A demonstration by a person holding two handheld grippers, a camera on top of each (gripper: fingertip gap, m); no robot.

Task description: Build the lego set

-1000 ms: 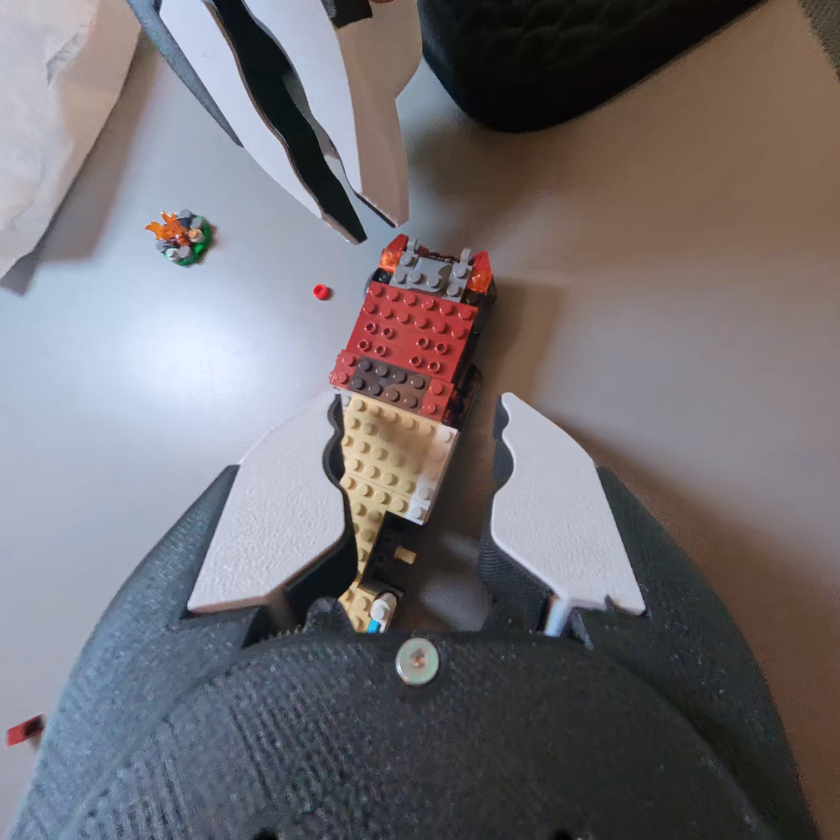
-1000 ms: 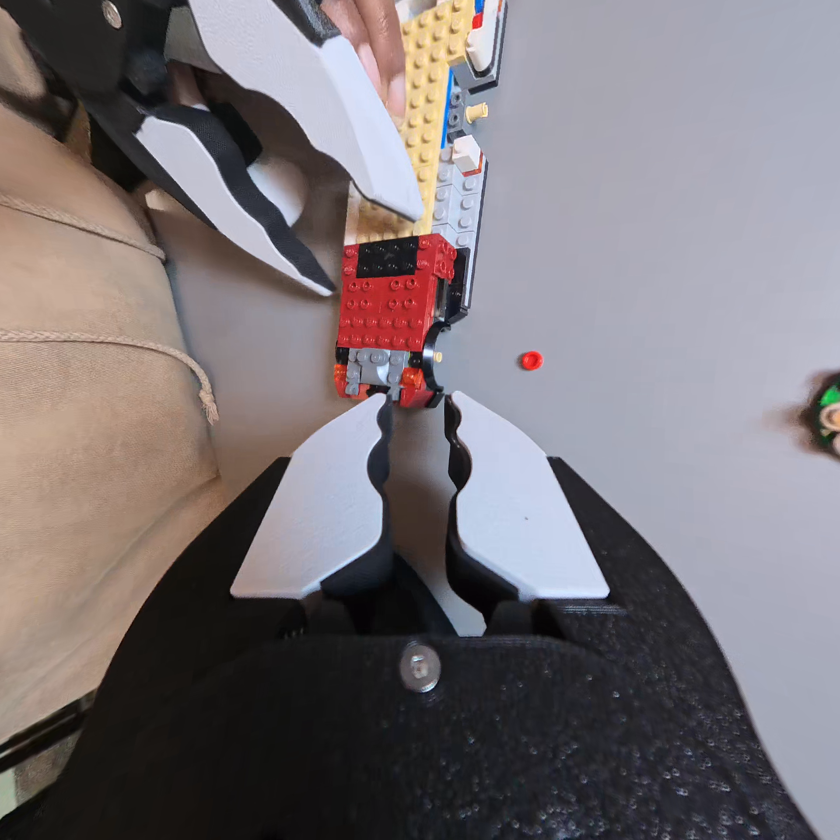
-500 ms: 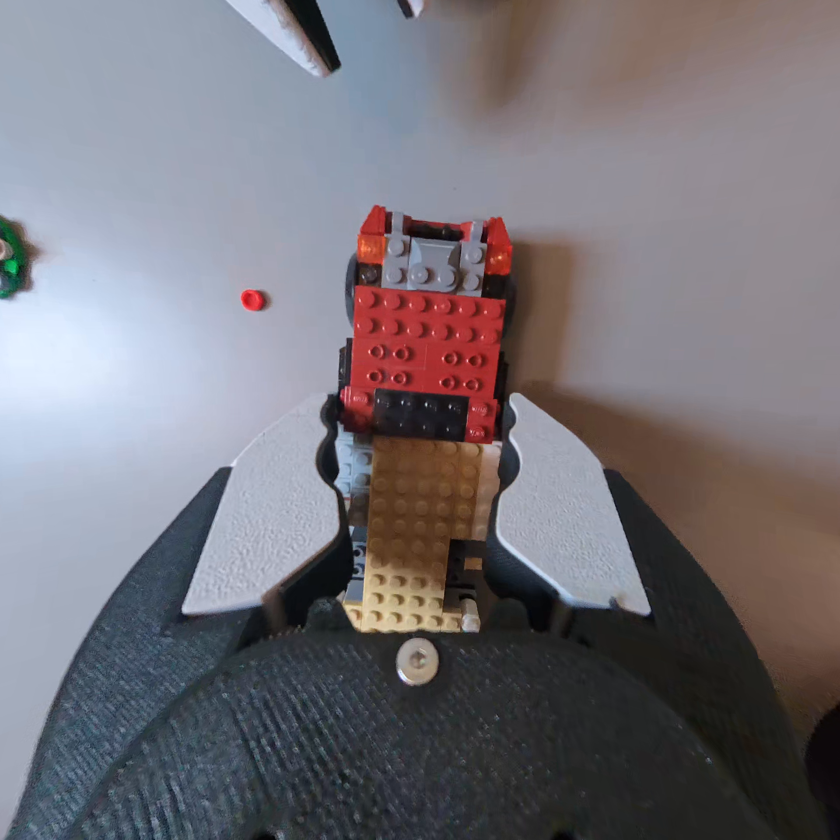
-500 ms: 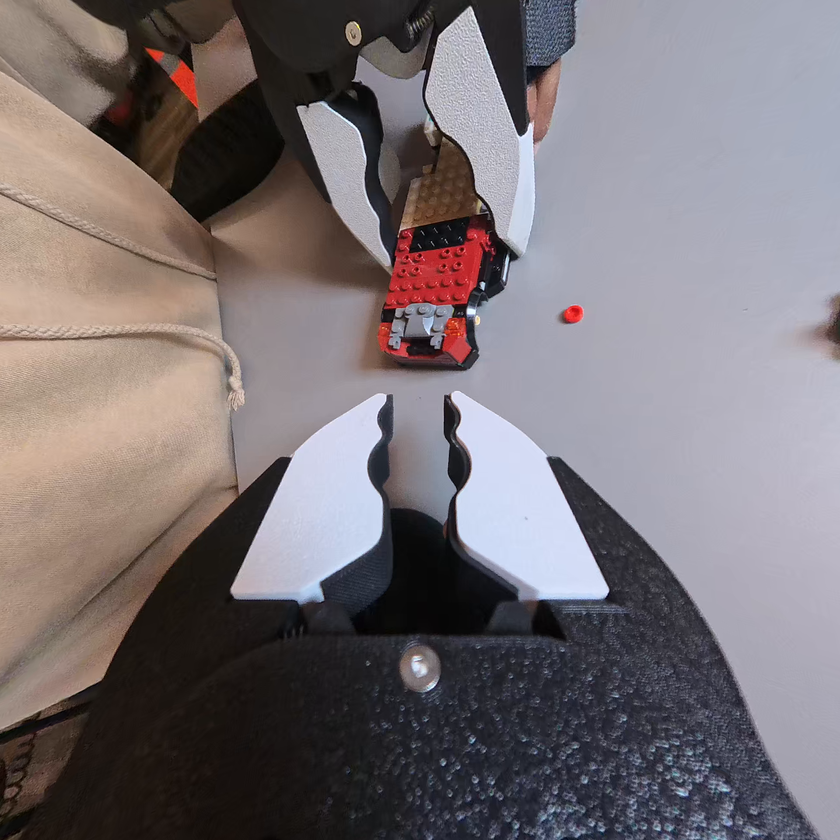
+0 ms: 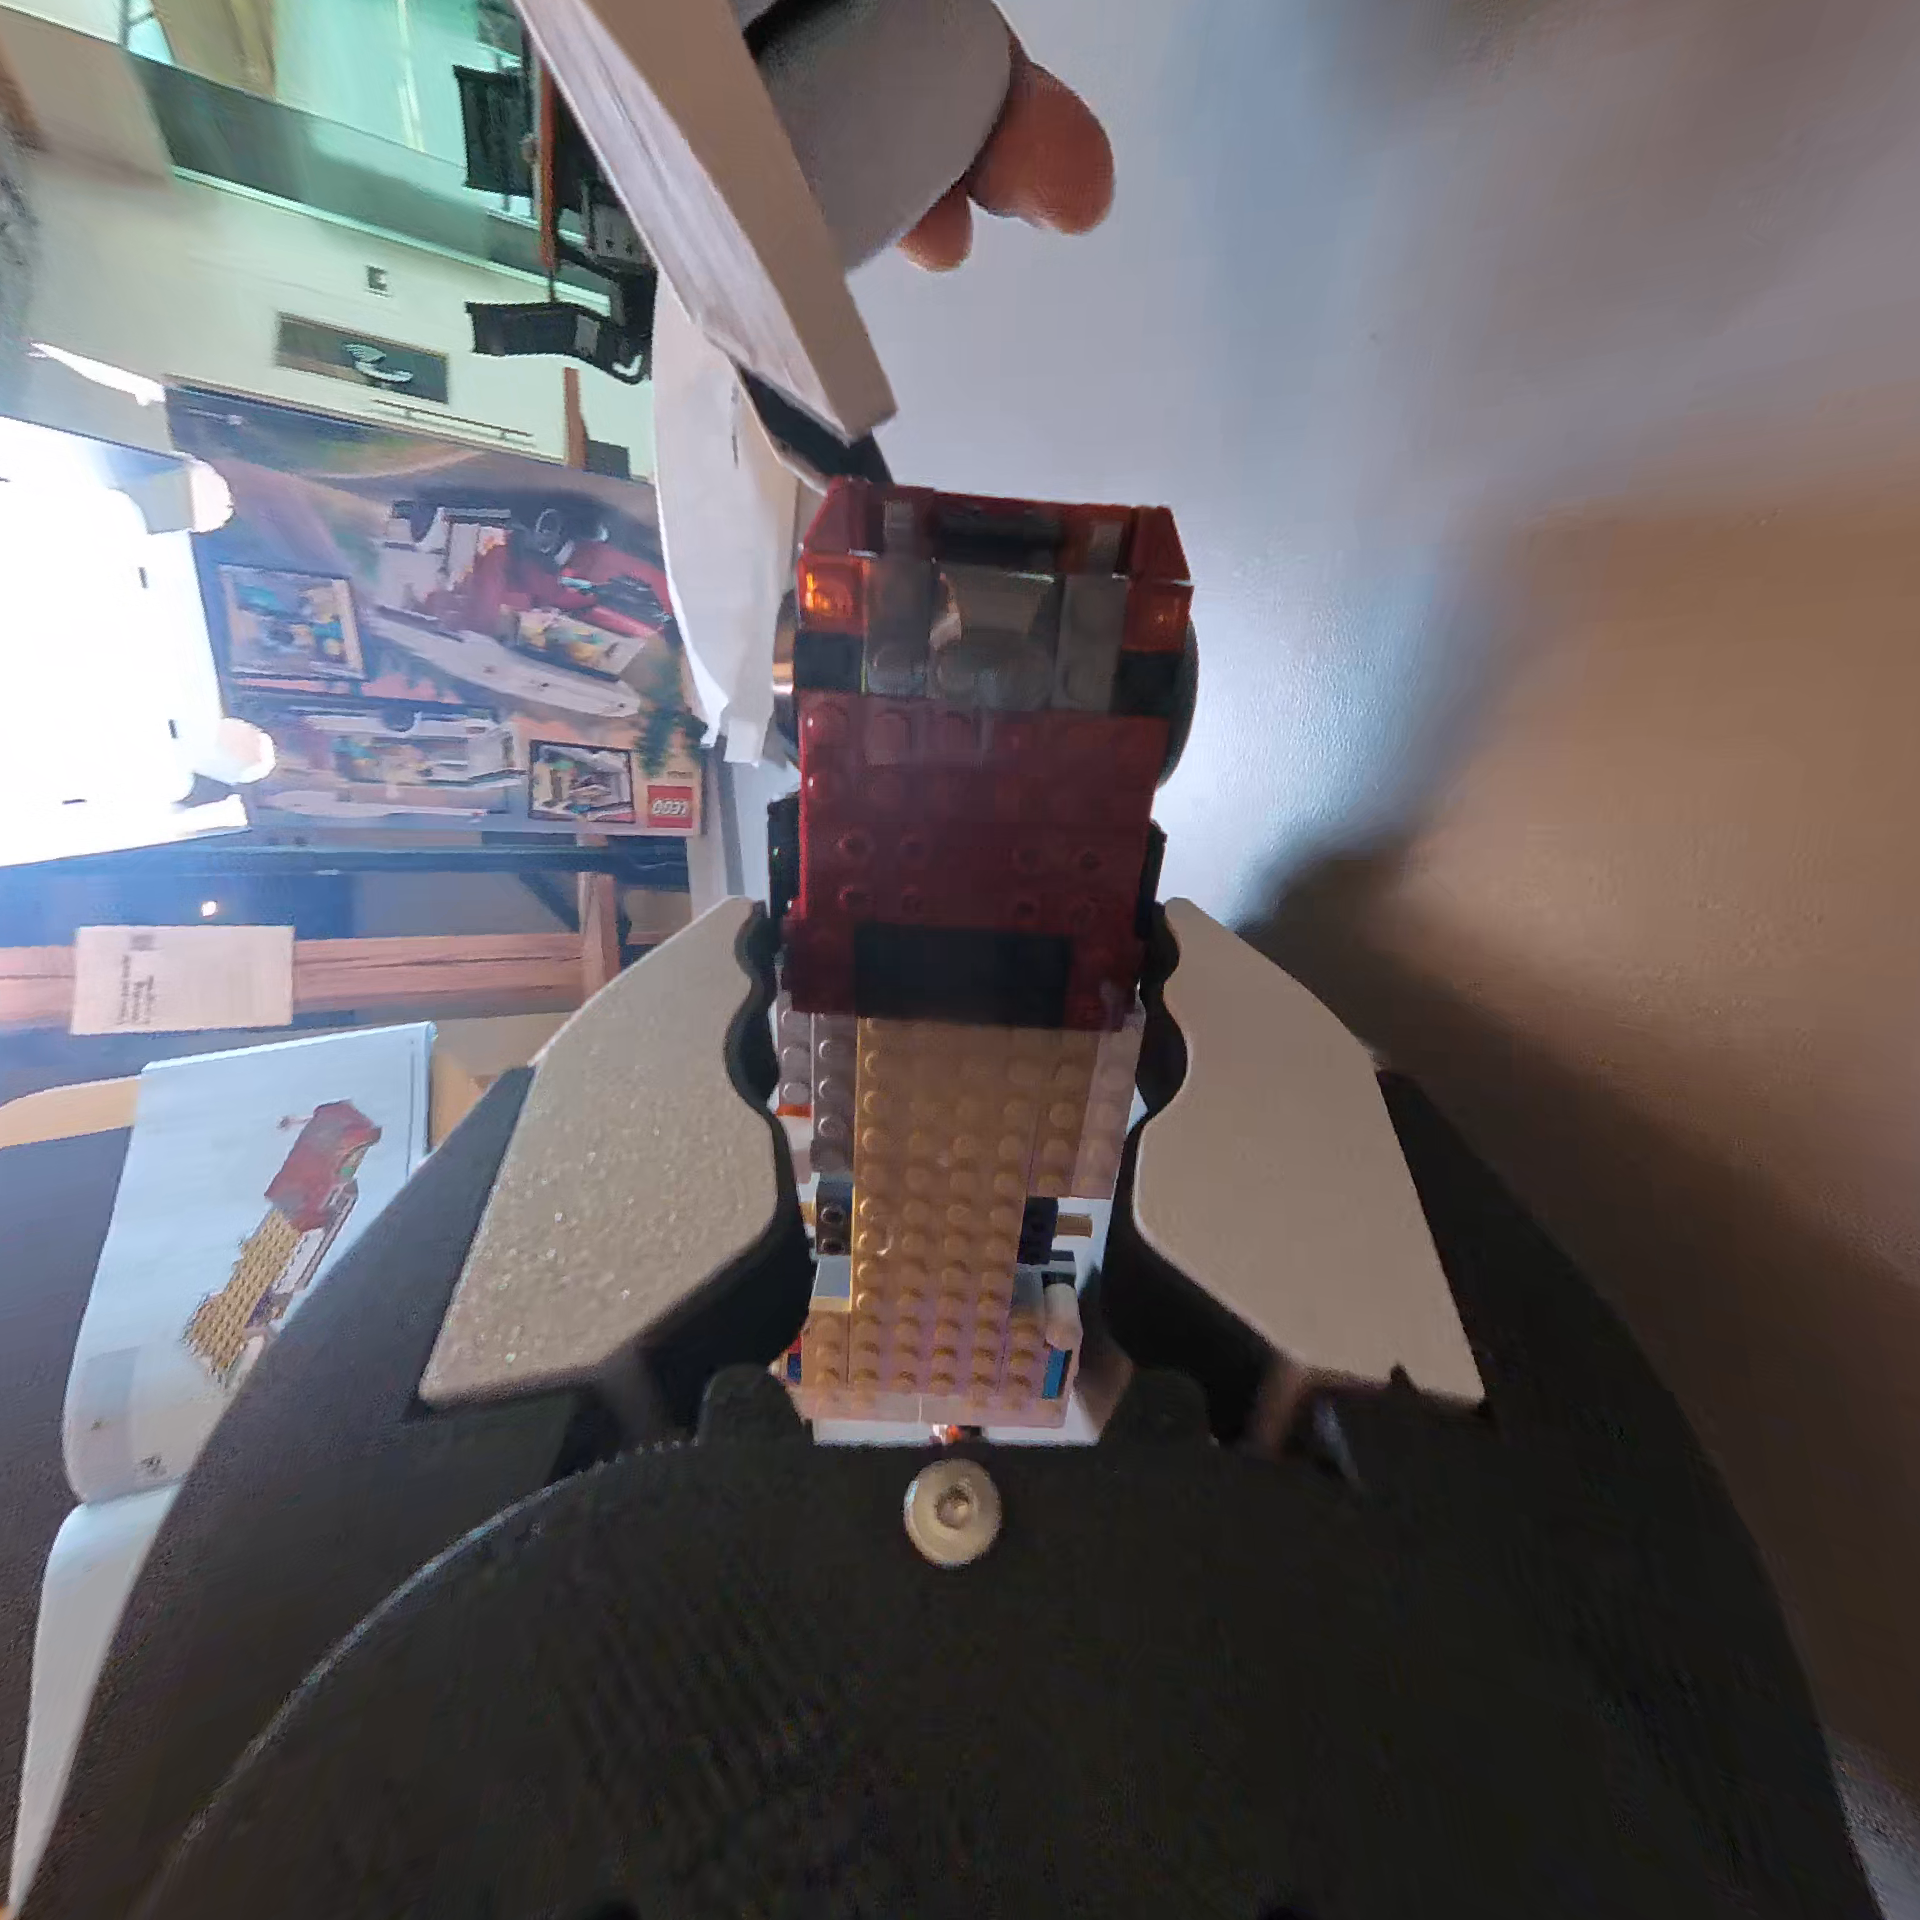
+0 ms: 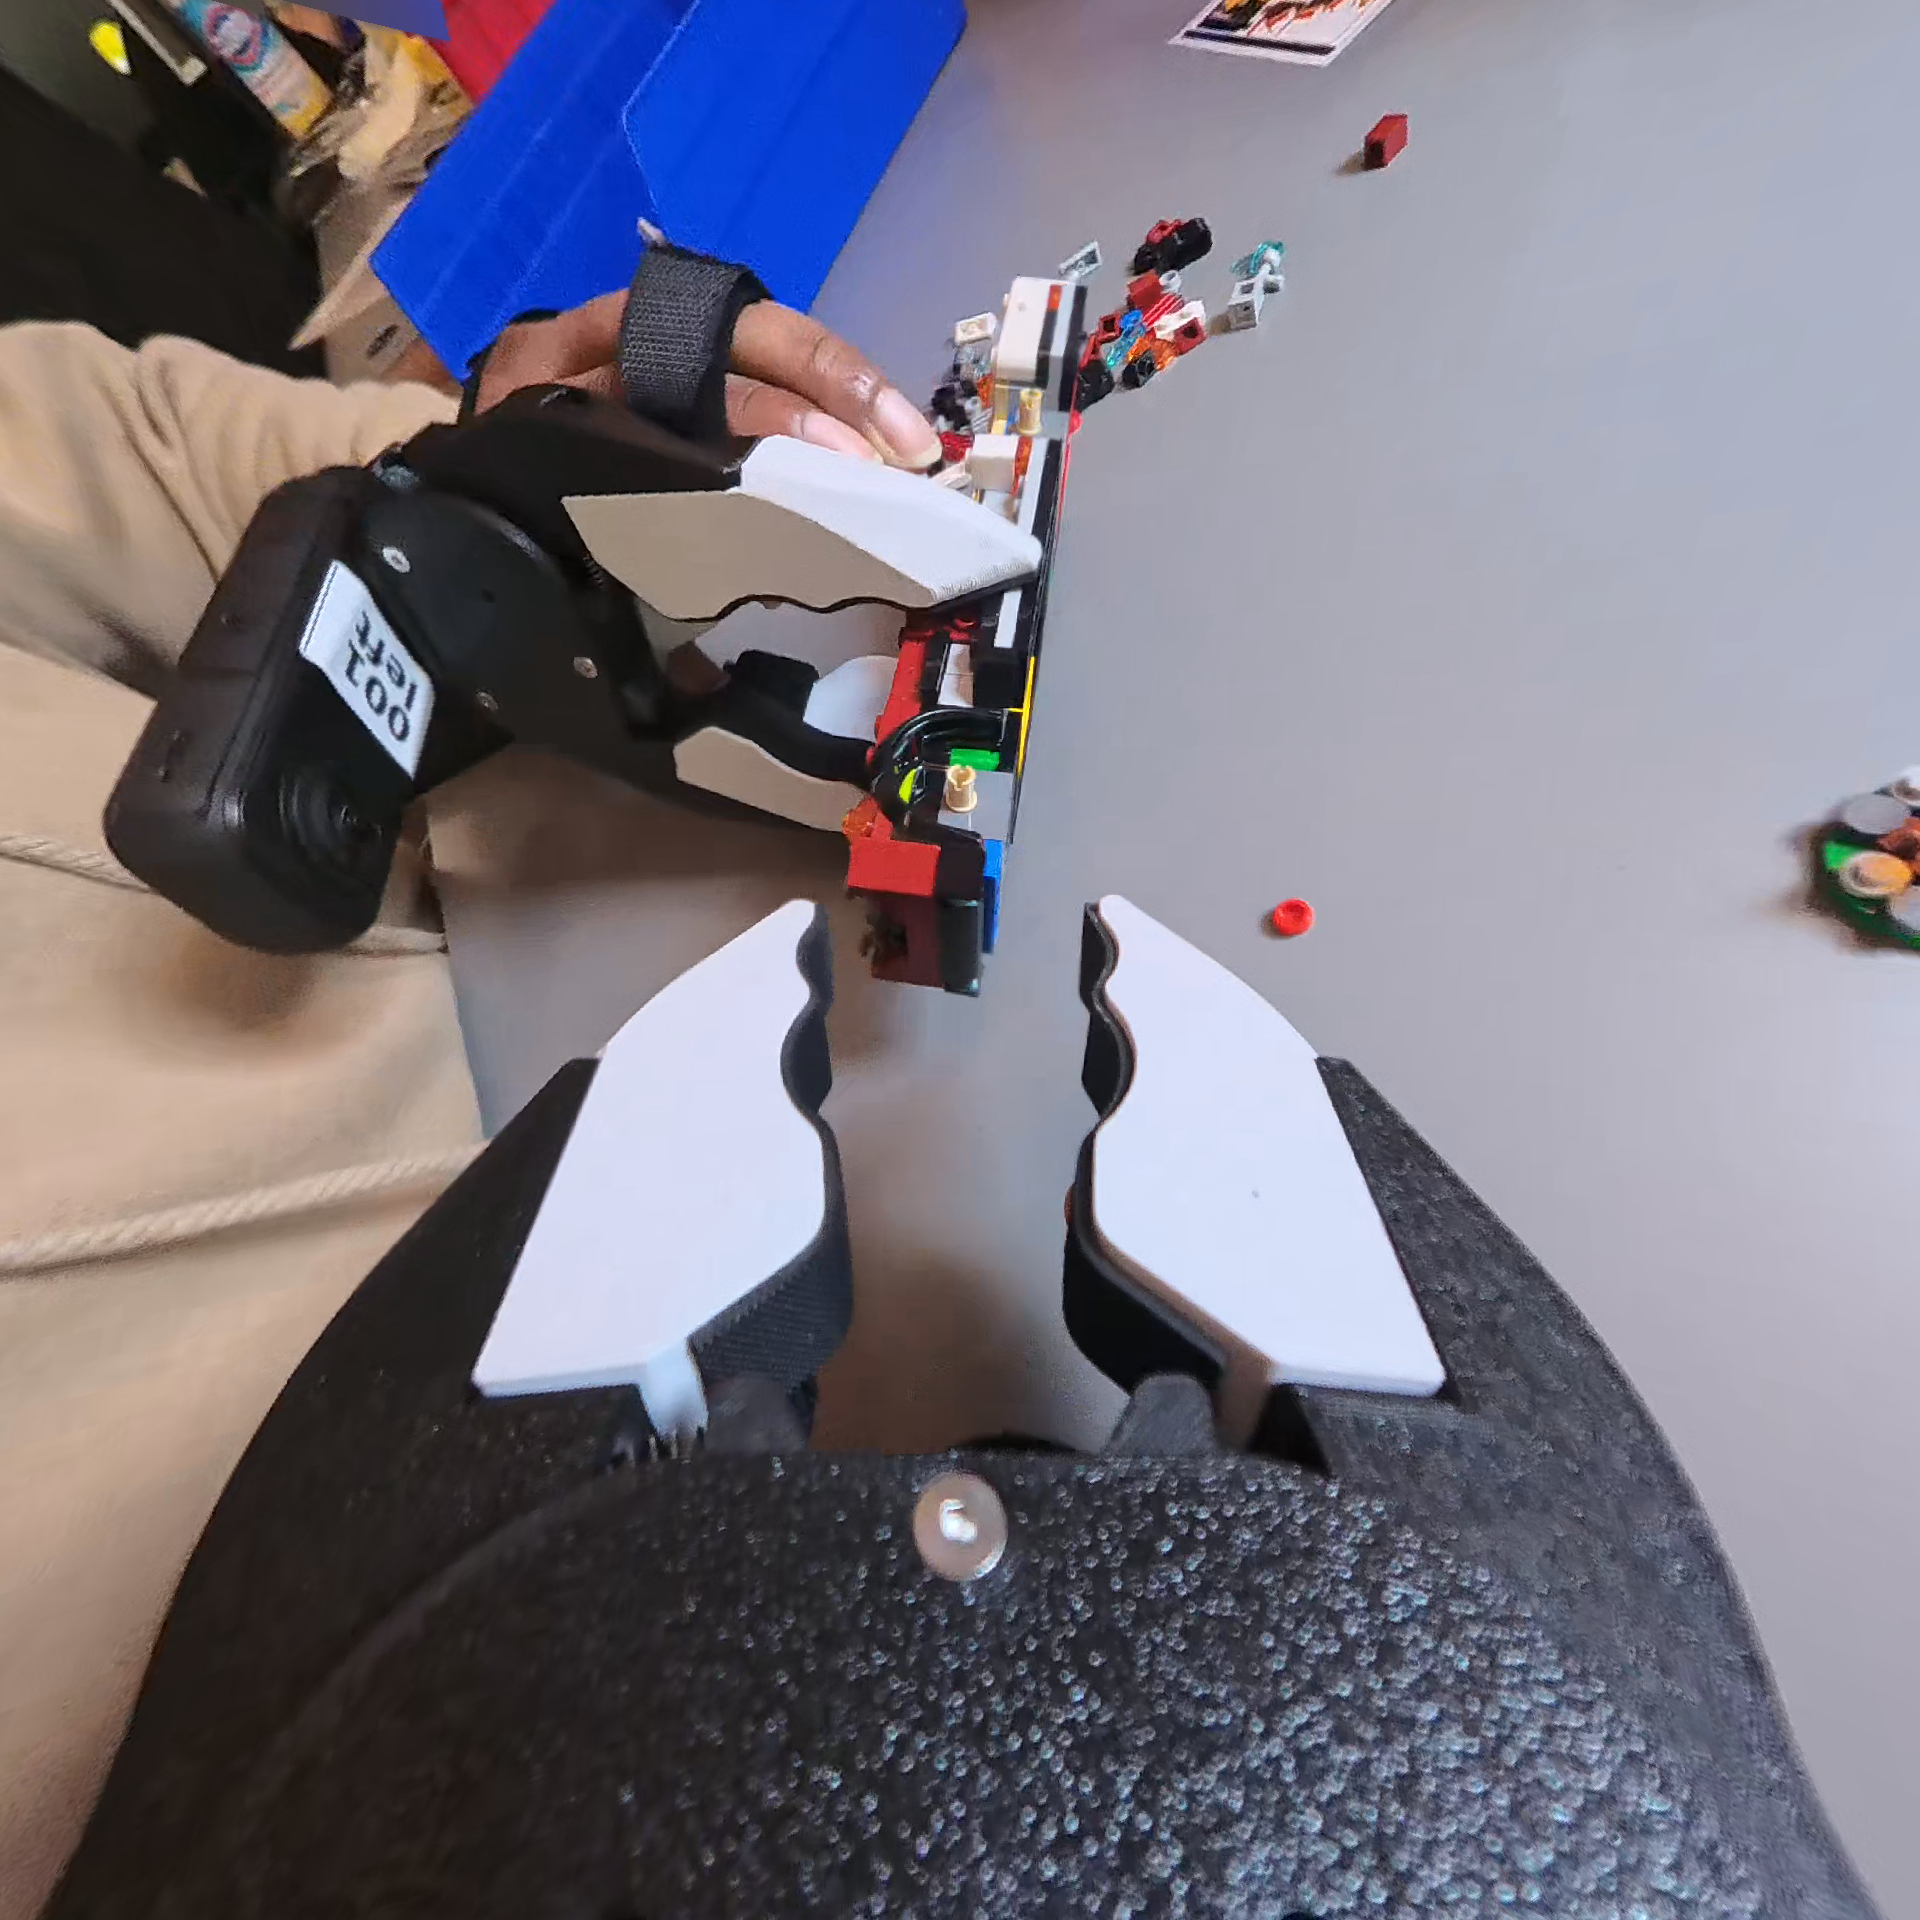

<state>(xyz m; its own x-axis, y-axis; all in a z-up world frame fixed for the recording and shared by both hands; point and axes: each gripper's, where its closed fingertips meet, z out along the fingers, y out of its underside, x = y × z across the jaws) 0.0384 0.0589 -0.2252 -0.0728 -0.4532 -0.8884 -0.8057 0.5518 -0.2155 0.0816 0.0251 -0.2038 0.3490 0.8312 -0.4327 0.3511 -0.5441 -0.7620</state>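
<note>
Your left gripper (image 5: 961, 997) is clamped on the brick model (image 5: 982, 831), lifted edge-on above the desk (image 6: 1455, 623), while your right gripper (image 6: 956, 971) gapes empty just short of its red end.

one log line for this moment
left hand-held gripper: shut on toy brick model, tipped on edge | right hand-held gripper: open, empty, near model's end
</note>
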